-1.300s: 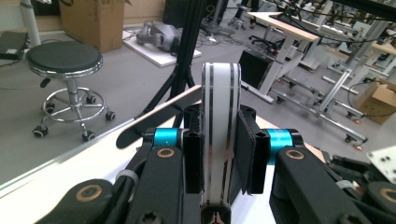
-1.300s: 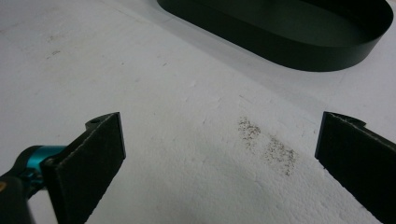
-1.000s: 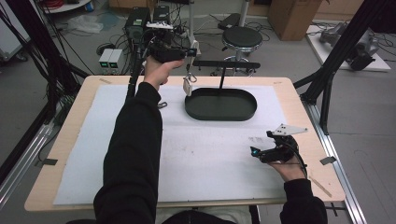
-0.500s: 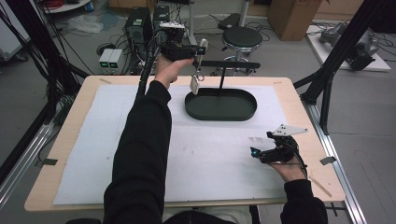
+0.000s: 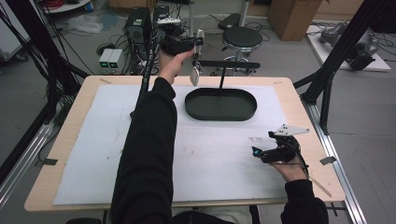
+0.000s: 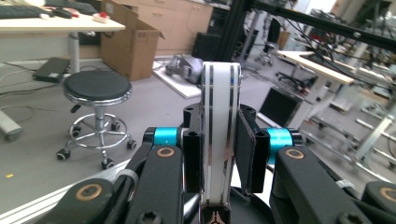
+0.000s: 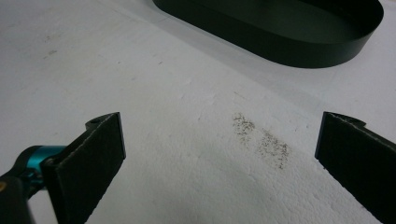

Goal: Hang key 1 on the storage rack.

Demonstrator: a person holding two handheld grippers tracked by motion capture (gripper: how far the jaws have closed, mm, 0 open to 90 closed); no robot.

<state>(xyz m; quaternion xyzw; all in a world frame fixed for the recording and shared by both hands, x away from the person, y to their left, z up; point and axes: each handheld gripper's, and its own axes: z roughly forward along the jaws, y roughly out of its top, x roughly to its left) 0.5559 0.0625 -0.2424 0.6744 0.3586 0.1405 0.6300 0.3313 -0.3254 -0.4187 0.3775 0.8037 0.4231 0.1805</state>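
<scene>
My left gripper (image 5: 198, 41) is held up beyond the table's far edge, shut on a white band with two dark stripes (image 5: 194, 75) that hangs down from it. In the left gripper view the band (image 6: 219, 116) stands upright, pressed between the two black pads (image 6: 245, 149). It hangs just left of the black T-shaped stand's crossbar (image 5: 229, 64), which rises behind a black oval tray (image 5: 219, 116). My right gripper (image 5: 264, 143) rests low at the table's right, open and pointing left. Bare white mat lies between its pads (image 7: 107, 154), with the tray's wall (image 7: 280, 42) ahead.
A white mat (image 5: 93, 154) covers the wooden table (image 5: 56, 186). A dark smudge (image 7: 261, 137) marks the mat in front of the right gripper. Behind the table stand a black stool (image 5: 241, 38), computer boxes (image 5: 138, 21) and cables. Black frame legs (image 5: 327, 88) rise at the right.
My left hand has carried the white band to the right, closer to the stand's crossbar. The right gripper has stayed where it was.
</scene>
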